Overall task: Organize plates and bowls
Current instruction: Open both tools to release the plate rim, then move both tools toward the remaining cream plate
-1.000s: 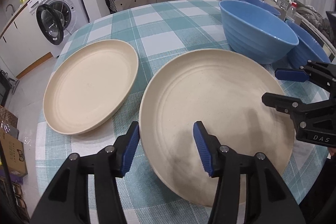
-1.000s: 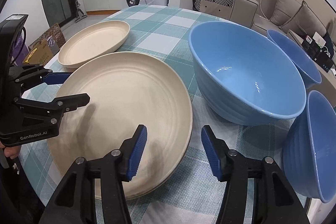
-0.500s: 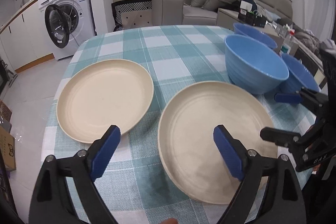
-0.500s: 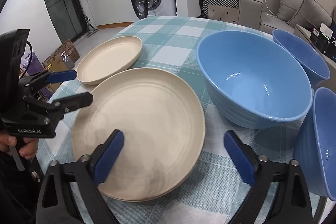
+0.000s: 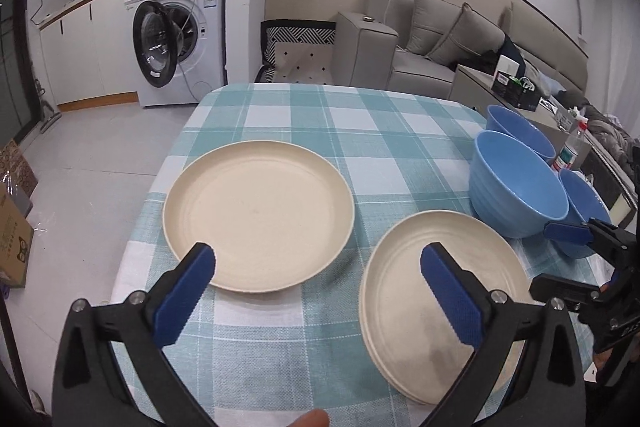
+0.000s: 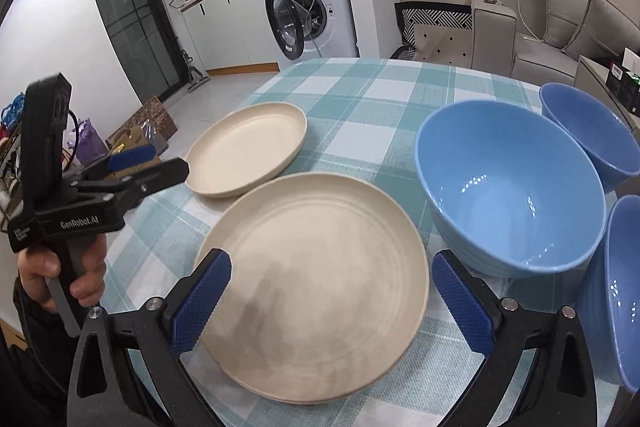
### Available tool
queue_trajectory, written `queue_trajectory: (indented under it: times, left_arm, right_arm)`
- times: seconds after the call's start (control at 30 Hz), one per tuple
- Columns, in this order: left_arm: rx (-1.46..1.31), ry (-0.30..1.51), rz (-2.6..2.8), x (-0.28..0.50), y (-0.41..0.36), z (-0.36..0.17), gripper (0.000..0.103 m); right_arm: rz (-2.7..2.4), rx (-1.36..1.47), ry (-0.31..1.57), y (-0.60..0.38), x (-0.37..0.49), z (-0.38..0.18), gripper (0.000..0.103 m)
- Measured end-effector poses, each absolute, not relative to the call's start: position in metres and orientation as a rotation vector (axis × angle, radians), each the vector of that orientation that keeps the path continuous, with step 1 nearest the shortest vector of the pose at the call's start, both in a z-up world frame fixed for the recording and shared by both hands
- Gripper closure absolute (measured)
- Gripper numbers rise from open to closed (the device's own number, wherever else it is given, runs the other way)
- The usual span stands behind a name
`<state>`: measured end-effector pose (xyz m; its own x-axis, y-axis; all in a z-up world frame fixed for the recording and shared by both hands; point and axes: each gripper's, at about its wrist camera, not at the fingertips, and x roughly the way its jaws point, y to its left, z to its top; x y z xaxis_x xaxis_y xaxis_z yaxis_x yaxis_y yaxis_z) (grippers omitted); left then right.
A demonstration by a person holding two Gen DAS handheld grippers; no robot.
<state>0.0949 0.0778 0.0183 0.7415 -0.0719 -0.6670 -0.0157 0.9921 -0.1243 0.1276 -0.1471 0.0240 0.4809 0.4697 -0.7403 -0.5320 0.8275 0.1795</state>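
Observation:
Two cream plates lie on the checked tablecloth. The far plate sits alone to the left. The near plate shows a double rim at its front edge, as if stacked. Three blue bowls stand to the right: a large bowl, a back bowl and a nearer bowl. My left gripper hovers between the plates, jaws opening, with nothing between them. My right gripper hangs open above the near plate, touching nothing.
The table's left edge drops to a tiled floor with cardboard boxes. A washing machine with its door open and a sofa stand beyond. A spray bottle stands behind the bowls. A hand holds the left gripper's handle.
Both grippers opened wide and rose back from the near plate. The left gripper also swung left, so the far plate now lies ahead of it.

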Motion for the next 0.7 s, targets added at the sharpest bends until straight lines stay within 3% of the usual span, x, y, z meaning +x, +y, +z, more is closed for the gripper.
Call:
queue_trajectory:
  times: [0.7]
  left_arm:
    - [-0.235,0.758,0.072,0.109,0.134,0.01,0.0]
  right_arm:
    - [0.62,-0.098,0.903,-0.07,0.164,0.041,0.001]
